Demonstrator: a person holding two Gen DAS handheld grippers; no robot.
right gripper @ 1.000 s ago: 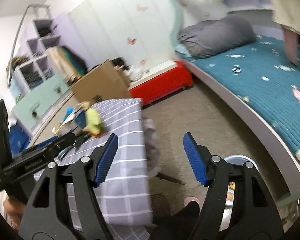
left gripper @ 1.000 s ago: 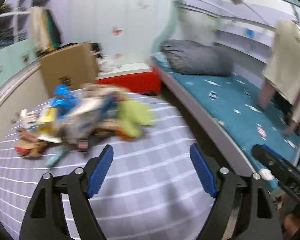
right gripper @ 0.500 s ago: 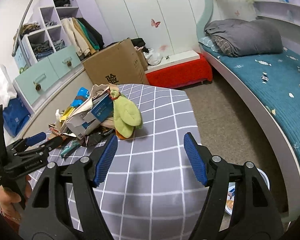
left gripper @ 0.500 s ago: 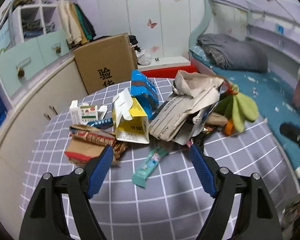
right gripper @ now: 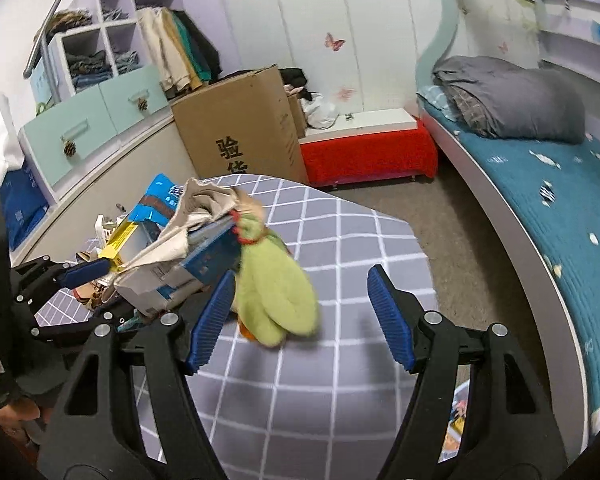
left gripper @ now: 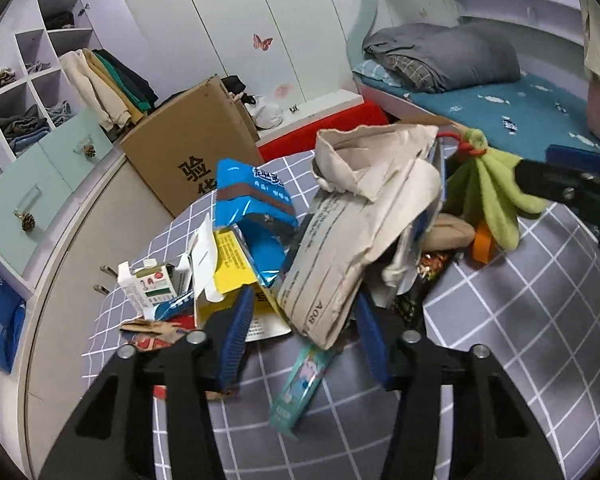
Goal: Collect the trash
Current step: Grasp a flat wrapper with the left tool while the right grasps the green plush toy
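A heap of trash lies on the grey checked table (left gripper: 540, 320): a crumpled beige paper bag (left gripper: 340, 232), a blue snack bag (left gripper: 252, 200), a yellow carton (left gripper: 228, 264), a small white carton (left gripper: 144, 288) and a teal wrapper (left gripper: 300, 380). A green plush toy (right gripper: 276, 292) leans on the heap's right side. My left gripper (left gripper: 304, 336) is open, its jaws on either side of the paper bag's lower end. My right gripper (right gripper: 300, 312) is open around the green toy, not touching it.
A large cardboard box (right gripper: 240, 132) stands behind the table beside a red bench (right gripper: 368, 152). A bed with teal cover (right gripper: 560, 208) and grey bedding runs along the right. Drawers and shelves (right gripper: 92, 100) line the left wall. A bin (right gripper: 460, 420) sits on the floor.
Both grippers have moved in toward the heap. The left one now brackets the paper bag's end; the right one has closed in on the green toy. Both stay open.
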